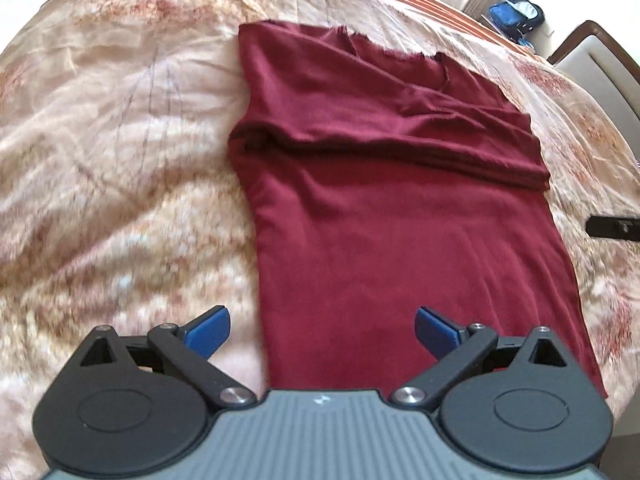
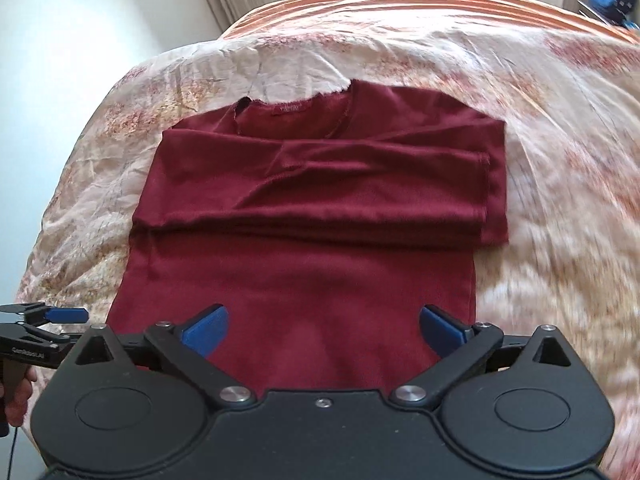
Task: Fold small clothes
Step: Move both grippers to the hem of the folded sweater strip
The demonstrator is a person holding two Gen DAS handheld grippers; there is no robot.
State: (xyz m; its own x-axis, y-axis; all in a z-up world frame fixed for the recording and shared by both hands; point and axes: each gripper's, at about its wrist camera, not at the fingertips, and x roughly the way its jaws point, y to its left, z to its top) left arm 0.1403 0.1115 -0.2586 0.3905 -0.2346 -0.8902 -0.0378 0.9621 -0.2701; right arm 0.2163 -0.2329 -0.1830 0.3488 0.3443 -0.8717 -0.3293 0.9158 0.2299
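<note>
Peach and cream floral cotton bedspread (image 2: 540,128) fills both of my views, wrinkled, with an orange striped band along its far edge. On it I see the dark maroon long-sleeved knit top (image 2: 304,240) lying flat, neckline at the far end, hem nearest me, both sleeves folded across the chest. My left gripper (image 1: 322,330) hangs above the top's near left edge, blue pads spread wide with nothing between them. My right gripper (image 2: 324,330) hangs above the near hem, likewise spread wide and empty. A blue and black bag (image 1: 516,14) sits beyond the bed's far right corner.
</note>
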